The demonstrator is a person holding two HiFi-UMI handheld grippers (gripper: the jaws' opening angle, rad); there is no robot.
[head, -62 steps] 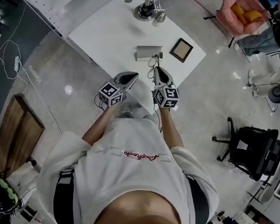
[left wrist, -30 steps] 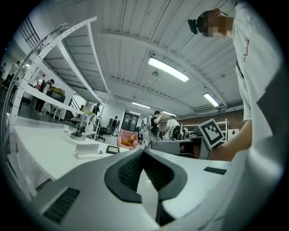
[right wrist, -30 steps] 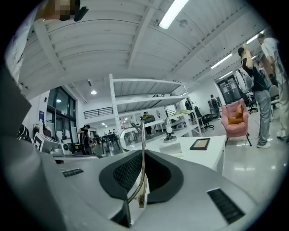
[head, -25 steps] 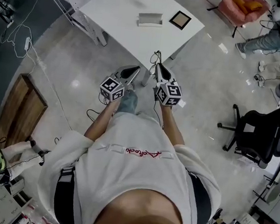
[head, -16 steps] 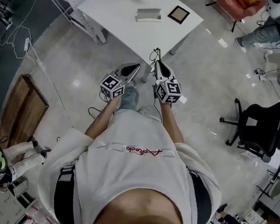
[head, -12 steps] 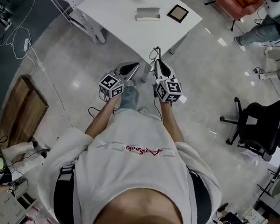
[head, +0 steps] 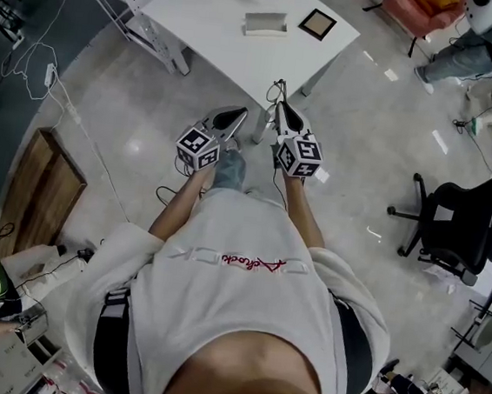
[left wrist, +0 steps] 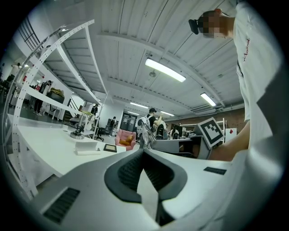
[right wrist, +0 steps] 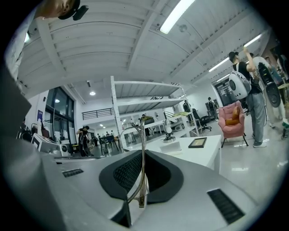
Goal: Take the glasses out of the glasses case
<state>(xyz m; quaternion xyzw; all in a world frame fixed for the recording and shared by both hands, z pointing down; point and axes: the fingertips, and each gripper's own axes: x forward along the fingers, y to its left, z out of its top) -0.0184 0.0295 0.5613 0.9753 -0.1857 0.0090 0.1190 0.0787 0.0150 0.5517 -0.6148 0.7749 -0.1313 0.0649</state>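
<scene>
Clamped edge-on in right gripper (right wrist: pixel 142 155): glasses (right wrist: pixel 143 128), long axis along the jaws, sticking out past the tips. Left gripper (left wrist: pixel 143 152) just beside, closed on nothing. Glasses case (head: pixel 266 23) well ahead, on table (head: pixel 208 17).

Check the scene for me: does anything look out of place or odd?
Only this: the glasses are pinched in the right gripper out over the floor, well away from the white table where the glasses case lies. The left gripper is shut on nothing. Nothing looks spilled or broken.
</scene>
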